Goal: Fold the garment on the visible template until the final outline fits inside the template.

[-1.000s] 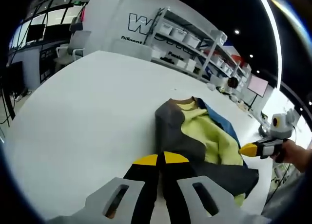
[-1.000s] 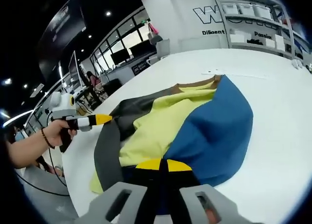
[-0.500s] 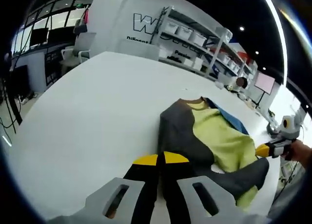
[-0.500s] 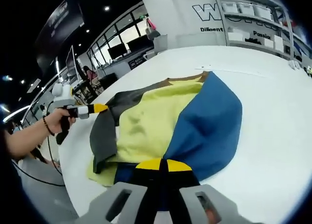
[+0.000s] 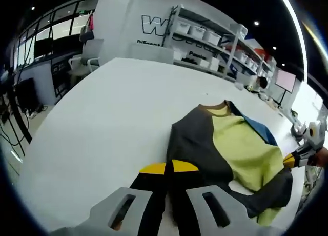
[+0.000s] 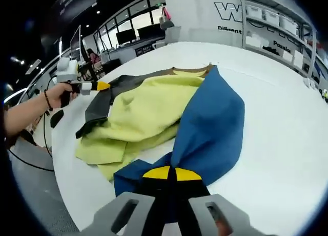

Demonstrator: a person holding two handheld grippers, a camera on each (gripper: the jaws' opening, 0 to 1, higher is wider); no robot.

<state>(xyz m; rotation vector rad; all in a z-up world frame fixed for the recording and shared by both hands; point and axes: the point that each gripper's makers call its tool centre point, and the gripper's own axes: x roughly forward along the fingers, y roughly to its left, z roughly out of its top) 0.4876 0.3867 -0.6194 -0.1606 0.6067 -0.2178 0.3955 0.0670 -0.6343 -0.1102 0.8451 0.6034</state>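
Basically, each gripper was clamped on a sleeve: left gripper [image 5: 169, 169] on the grey sleeve [image 5: 197, 143], right gripper [image 6: 166, 173] on the blue sleeve [image 6: 207, 128]. Garment [image 6: 138, 113] lay on the white table [image 5: 102, 118], collar [image 5: 218, 106] toward the far edge, hem toward the near edge. Long axis ran collar-to-hem, between the two grippers; sleeves probably needed to cross inward over the yellow body. Couldn't make out any template.

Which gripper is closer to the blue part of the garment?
Right. The right gripper is shut on the blue sleeve at its near end. The left gripper is at the far side, gripping the dark grey sleeve, with the yellow-green body between.
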